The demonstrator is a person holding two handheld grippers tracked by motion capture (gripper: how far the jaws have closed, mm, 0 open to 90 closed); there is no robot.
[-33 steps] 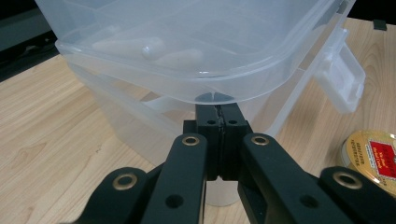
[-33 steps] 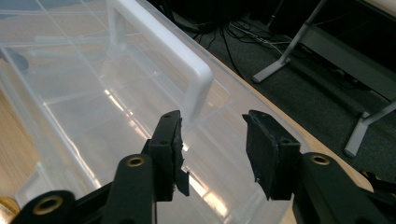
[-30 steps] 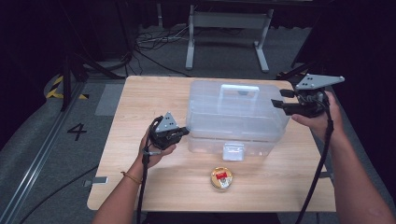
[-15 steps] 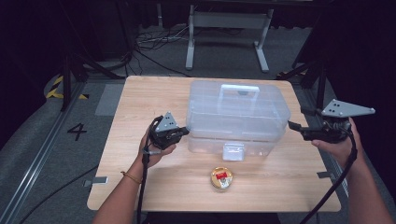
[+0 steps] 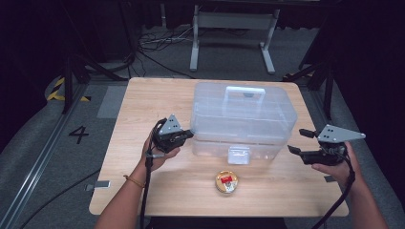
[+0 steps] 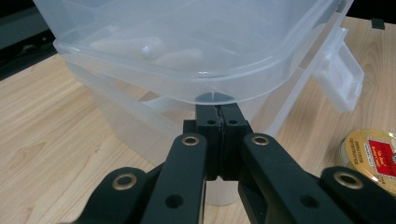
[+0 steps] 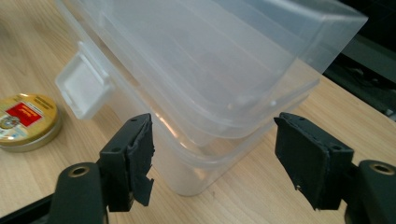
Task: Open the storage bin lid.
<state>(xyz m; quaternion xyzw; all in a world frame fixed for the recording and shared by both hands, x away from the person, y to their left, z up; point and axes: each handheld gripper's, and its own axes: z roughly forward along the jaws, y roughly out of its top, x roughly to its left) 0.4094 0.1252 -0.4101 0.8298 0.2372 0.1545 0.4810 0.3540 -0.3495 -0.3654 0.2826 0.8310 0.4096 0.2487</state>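
A clear plastic storage box (image 5: 243,119) with a lid, a top handle and a white front latch (image 5: 238,155) stands on the wooden table (image 5: 143,105). My left gripper (image 5: 190,135) is shut, and its tips (image 6: 218,109) rest against the box's left front corner just under the lid's rim. My right gripper (image 5: 296,140) is low at the box's right front corner. Its jaws have just been opening and stand wide (image 7: 217,154); the corner of the box (image 7: 210,56) lies just ahead of the gap, and the pads do not touch it.
A round gold tin (image 5: 226,182) with a red label lies in front of the box, near the table's front edge. Dark floor with cables and a metal stand lies beyond the far edge.
My right gripper has come down from beside the box's upper right to table height at its right front corner, and its jaws have spread wider. The left gripper has stayed put.
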